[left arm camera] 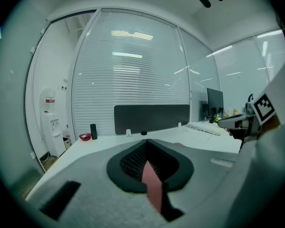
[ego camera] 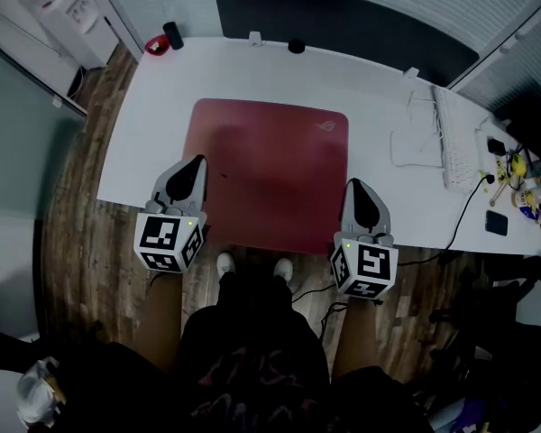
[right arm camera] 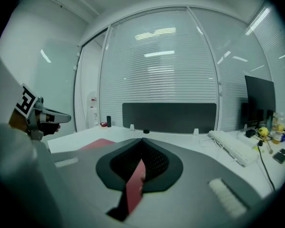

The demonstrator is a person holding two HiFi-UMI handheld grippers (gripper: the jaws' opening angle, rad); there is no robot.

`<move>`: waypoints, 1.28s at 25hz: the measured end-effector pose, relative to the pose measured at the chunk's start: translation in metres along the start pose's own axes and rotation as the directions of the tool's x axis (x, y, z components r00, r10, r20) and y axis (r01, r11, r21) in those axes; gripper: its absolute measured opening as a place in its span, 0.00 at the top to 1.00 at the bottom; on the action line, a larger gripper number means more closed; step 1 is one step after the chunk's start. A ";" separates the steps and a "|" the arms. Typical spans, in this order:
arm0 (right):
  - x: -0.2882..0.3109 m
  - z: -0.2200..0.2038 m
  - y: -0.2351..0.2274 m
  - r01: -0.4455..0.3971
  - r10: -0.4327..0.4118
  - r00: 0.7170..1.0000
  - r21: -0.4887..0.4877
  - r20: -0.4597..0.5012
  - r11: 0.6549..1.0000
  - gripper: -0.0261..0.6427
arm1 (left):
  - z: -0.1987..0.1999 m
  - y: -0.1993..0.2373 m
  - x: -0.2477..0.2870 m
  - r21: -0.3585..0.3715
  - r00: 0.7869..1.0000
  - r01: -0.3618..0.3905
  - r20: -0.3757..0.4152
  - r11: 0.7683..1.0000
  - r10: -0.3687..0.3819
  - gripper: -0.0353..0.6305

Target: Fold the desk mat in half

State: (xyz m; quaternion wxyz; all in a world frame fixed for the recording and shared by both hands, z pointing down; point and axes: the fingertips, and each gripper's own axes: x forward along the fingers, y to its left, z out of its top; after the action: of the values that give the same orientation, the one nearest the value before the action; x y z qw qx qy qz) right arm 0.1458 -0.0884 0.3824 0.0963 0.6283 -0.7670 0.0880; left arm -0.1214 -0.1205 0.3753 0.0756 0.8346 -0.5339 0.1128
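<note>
Left tongs (ego camera: 191, 177) and right tongs (ego camera: 361, 201) are clenched on the near corners of the desk mat (ego camera: 270, 170), at the front edge of the desk (ego camera: 370, 88). The mat lies flat: grip secured, fold not yet made.

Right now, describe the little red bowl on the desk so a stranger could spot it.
Find the white desk, then its far left corner, past the end of the dark divider panel. The small red bowl sits there beside an upright black cylinder; it is low and round, unlike the tall cylinder, and far smaller than the flat red desk mat.
</note>
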 end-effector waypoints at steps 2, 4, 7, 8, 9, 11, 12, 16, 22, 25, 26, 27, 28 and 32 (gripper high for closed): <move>0.002 -0.005 0.001 0.001 -0.001 1.000 0.001 -0.011 1.000 0.95 | -0.005 0.001 0.001 -0.002 1.000 0.003 -0.010 1.000 -0.003 0.94; 0.004 -0.010 0.003 0.000 0.000 1.000 0.003 -0.023 1.000 0.95 | -0.011 0.001 0.002 0.003 1.000 0.009 -0.023 1.000 -0.009 0.94; 0.004 -0.020 0.006 -0.004 0.004 0.999 0.008 -0.045 1.000 0.95 | -0.022 0.000 0.001 0.000 0.999 0.013 -0.043 1.000 -0.013 0.94; 0.004 -0.024 0.008 -0.007 0.007 0.999 0.005 -0.052 1.000 0.95 | -0.026 0.000 0.001 -0.004 0.999 0.014 -0.049 1.000 -0.014 0.94; 0.004 -0.027 0.010 -0.011 0.011 0.998 -0.003 -0.059 1.000 0.95 | -0.030 0.001 0.001 -0.009 0.998 0.014 -0.055 1.000 -0.014 0.94; 0.004 -0.034 0.014 -0.019 0.017 0.997 -0.019 -0.075 1.000 0.95 | -0.038 0.002 0.001 -0.018 0.998 0.012 -0.067 1.000 -0.013 0.94; 0.004 -0.038 0.016 -0.021 0.019 0.996 -0.023 -0.082 1.000 0.95 | -0.042 0.003 0.000 -0.022 0.997 0.012 -0.072 1.000 -0.014 0.94; 0.004 -0.050 0.023 -0.027 0.025 0.994 -0.022 -0.106 0.999 0.95 | -0.055 0.004 -0.002 -0.032 0.996 0.016 -0.090 0.999 -0.019 0.94; 0.001 -0.072 0.029 -0.024 0.022 0.988 -0.017 -0.152 1.000 0.95 | -0.081 0.002 -0.006 -0.046 0.990 0.029 -0.137 0.998 -0.036 0.94; -0.002 -0.085 0.031 -0.020 0.018 0.984 -0.007 -0.175 1.000 0.95 | -0.092 0.000 -0.009 -0.048 0.987 0.036 -0.158 0.998 -0.043 0.94; -0.003 -0.089 0.031 -0.019 0.018 0.983 -0.004 -0.181 1.000 0.95 | -0.096 -0.001 -0.008 -0.047 0.985 0.039 -0.163 0.998 -0.046 0.94; -0.003 -0.093 0.032 -0.018 0.017 0.982 -0.002 -0.187 1.000 0.95 | -0.099 -0.002 -0.008 -0.043 0.984 0.043 -0.169 0.998 -0.050 0.94; -0.003 -0.097 0.032 -0.017 0.017 0.981 0.000 -0.193 1.000 0.95 | -0.103 -0.003 -0.007 -0.038 0.983 0.048 -0.175 0.998 -0.054 0.94; -0.006 -0.116 0.036 -0.017 0.018 0.974 0.009 -0.224 1.000 0.95 | -0.121 -0.009 -0.007 -0.037 0.977 0.064 -0.204 0.997 -0.070 0.94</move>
State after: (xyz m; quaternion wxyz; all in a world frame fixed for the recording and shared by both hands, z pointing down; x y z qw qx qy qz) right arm 0.1159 -0.0457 0.4919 0.1791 0.6079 -0.7565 0.1619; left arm -0.1294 -0.0805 0.4895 0.1465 0.8347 -0.4966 0.1874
